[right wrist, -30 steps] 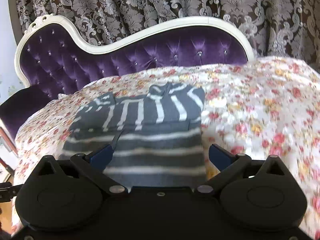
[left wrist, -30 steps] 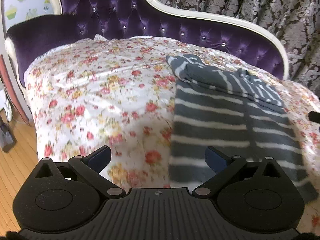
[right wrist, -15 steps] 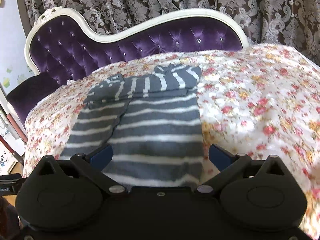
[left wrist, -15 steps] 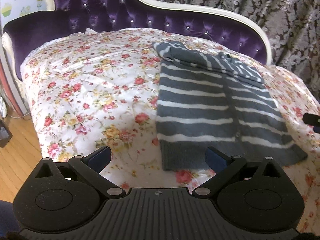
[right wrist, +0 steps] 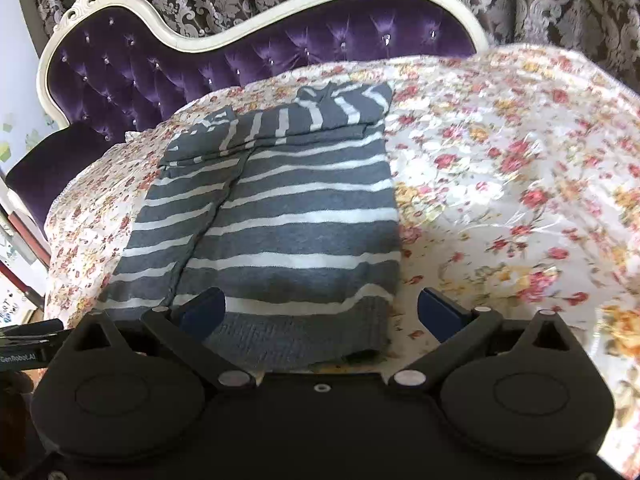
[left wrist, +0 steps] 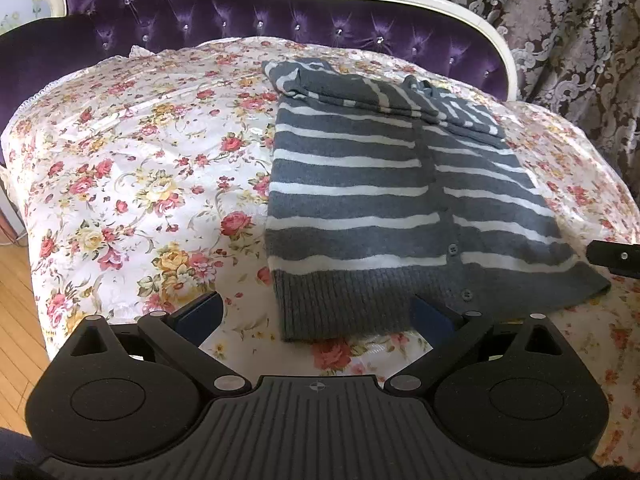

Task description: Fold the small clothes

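A grey cardigan with white stripes (left wrist: 360, 200) lies flat on the floral bedspread (left wrist: 140, 168), sleeves folded across its top, ribbed hem nearest me. My left gripper (left wrist: 316, 316) is open and empty, hovering over the hem's left corner. In the right wrist view the cardigan (right wrist: 288, 216) shows too. My right gripper (right wrist: 320, 312) is open and empty over the hem's right corner. The tip of the right gripper shows at the left wrist view's right edge (left wrist: 616, 256).
A purple tufted headboard with a white frame (left wrist: 280, 12) stands behind the bed, with patterned curtains (left wrist: 580, 20) beyond. Wooden floor (left wrist: 16, 300) lies at the left. The bedspread (right wrist: 500, 200) stretches to the right of the cardigan.
Both grippers have drawn back toward the near edge of the bed, so the cardigan's whole hem has come into view. Both stayed open.
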A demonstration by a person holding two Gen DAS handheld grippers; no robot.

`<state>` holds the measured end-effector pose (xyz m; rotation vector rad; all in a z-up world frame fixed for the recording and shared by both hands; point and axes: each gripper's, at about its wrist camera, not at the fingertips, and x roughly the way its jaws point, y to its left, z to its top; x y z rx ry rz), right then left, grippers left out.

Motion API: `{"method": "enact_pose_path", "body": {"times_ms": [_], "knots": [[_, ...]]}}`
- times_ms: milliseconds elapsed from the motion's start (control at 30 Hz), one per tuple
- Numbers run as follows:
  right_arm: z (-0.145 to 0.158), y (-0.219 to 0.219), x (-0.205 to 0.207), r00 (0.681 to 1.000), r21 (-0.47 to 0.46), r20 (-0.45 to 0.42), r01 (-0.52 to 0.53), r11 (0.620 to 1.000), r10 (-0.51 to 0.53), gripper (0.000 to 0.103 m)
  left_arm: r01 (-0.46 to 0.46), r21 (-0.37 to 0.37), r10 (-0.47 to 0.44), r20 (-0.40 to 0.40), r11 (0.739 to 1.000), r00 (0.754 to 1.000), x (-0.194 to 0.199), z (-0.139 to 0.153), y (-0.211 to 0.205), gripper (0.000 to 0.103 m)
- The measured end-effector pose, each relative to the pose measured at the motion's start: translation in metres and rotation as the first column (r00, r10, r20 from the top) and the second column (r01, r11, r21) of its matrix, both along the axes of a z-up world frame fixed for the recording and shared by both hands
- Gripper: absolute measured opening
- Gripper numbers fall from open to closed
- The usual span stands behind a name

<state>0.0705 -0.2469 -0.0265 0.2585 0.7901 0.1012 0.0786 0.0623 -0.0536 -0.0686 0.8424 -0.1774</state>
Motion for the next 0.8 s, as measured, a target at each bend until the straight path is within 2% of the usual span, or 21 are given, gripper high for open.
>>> {"method": "enact_pose_path", "body": {"times_ms": [233,333,400,467,600,633,700,767,800], "knots": [[-0.012,0.0,0.016,0.994,0.031,-0.103,-0.024,0.999,0.027,0.1,0.017,0.003,-0.017,-0.031,1.0,0.999,0.007,-0.007,0.001,0.101],[-0.018,-0.001,0.016,0.988,0.078,-0.146,-0.032,0.996,0.043,0.087,0.02,-0.012,-0.021,-0.049,1.0,0.999,0.009,-0.011,0.003,0.101],[-0.021,-0.003,0.016,0.987,0.094,-0.157,-0.022,0.995,0.037,0.084,0.022,-0.023,-0.023,-0.058,0.999,0.998,0.01,-0.012,0.005,0.101],[-0.022,-0.004,0.015,0.986,0.097,-0.164,-0.013,0.995,0.029,0.075,0.022,-0.032,-0.024,-0.066,0.999,0.998,0.011,-0.014,0.006,0.101],[-0.022,-0.009,0.017,0.985,0.129,-0.173,-0.002,0.992,0.024,0.065,0.023,-0.046,-0.026,-0.075,0.999,0.997,0.014,-0.015,0.008,0.098],[-0.023,-0.01,0.017,0.984,0.136,-0.178,-0.002,0.991,0.026,0.059,0.024,-0.057,-0.028,-0.076,0.998,0.997,0.015,-0.015,0.009,0.085],[-0.024,-0.012,0.018,0.982,0.151,-0.183,-0.005,0.989,0.033,0.05,0.024,-0.079,-0.03,-0.074,0.997,0.997,0.018,-0.013,0.011,0.081],[-0.027,-0.014,0.017,0.981,0.179,-0.188,-0.014,0.984,0.048,0.02,0.025,-0.102,-0.033,-0.079,0.994,0.996,0.021,-0.012,0.013,0.077],[-0.029,-0.015,0.016,0.981,0.19,-0.187,-0.016,0.982,0.052,0.02,0.022,-0.115,-0.031,-0.079,0.993,0.996,0.023,-0.012,0.014,0.075]]}}
